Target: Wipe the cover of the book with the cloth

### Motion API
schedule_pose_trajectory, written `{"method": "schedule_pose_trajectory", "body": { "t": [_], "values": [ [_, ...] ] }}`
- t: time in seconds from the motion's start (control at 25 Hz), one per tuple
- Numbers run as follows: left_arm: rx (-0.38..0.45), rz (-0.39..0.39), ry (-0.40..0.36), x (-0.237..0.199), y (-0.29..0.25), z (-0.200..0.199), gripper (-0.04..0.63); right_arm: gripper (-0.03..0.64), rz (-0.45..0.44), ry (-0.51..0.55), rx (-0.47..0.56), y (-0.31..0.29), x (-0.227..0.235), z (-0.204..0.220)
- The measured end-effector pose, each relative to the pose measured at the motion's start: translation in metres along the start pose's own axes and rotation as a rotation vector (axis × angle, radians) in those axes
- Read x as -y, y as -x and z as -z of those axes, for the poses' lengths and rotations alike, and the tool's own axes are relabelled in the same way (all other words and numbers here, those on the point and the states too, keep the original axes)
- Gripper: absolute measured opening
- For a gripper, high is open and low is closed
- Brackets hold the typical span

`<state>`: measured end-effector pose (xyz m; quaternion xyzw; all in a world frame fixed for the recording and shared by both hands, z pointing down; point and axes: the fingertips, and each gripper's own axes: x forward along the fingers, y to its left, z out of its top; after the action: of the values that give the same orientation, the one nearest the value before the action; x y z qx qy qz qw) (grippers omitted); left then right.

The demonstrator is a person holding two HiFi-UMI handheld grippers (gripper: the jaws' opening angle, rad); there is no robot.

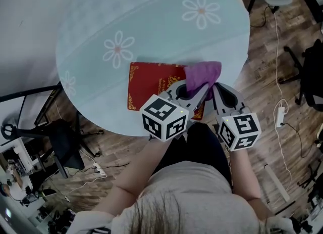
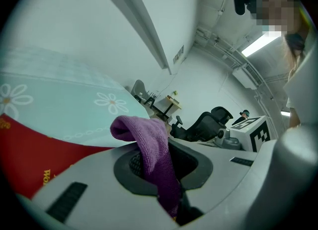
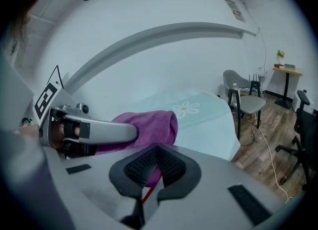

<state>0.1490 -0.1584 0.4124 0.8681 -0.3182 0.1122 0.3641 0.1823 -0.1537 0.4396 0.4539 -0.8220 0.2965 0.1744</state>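
left tongs [image 1: 199, 92] over book [image 1: 151, 84] pinching cloth [image 1: 203, 72]; right tongs [image 1: 218, 92] likely closed

One red book [image 1: 151, 84], one purple cloth [image 1: 203, 73], one round desk [image 1: 151, 20], two grippers: left gripper [image 1: 198, 92], right gripper [image 1: 218, 90].

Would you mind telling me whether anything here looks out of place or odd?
Nothing is spilled or damaged. The book lies close to the near edge of the table, partly hidden by the left gripper, whose jaws pinch the bunched cloth.
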Motion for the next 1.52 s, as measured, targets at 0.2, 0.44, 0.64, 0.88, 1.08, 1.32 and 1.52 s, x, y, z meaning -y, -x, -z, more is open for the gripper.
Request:
{"method": "schedule_pose_trajectory", "body": {
  "t": [0.2,0.44,0.64,0.88,1.08,1.32,1.52],
  "values": [
    [-0.036,-0.050,-0.042,-0.010,-0.007,0.008,0.063,0.023,-0.029,-0.012,-0.019,-0.009,0.003,0.008],
    [-0.083,-0.079,-0.070,-0.020,-0.012,0.013,0.063,0.023,-0.052,-0.023,-0.036,-0.017,0.005,0.013],
    [-0.110,-0.080,-0.100,-0.022,-0.015,0.013,0.063,0.023,-0.050,-0.046,-0.047,-0.021,0.008,0.015],
    [-0.146,-0.055,-0.116,-0.024,-0.012,0.014,0.063,0.023,-0.054,-0.048,-0.095,-0.024,0.004,0.015],
    [-0.179,-0.027,-0.138,-0.027,-0.008,0.015,0.063,0.023,-0.024,-0.041,-0.121,-0.025,-0.001,0.014],
    [-0.209,-0.012,-0.166,-0.036,0.003,0.017,0.063,0.023,0.024,-0.006,-0.144,-0.030,-0.017,0.016],
    [-0.222,-0.007,-0.192,-0.043,0.014,0.020,0.063,0.023,0.031,0.014,-0.176,-0.036,-0.030,0.020]
  ]
}}
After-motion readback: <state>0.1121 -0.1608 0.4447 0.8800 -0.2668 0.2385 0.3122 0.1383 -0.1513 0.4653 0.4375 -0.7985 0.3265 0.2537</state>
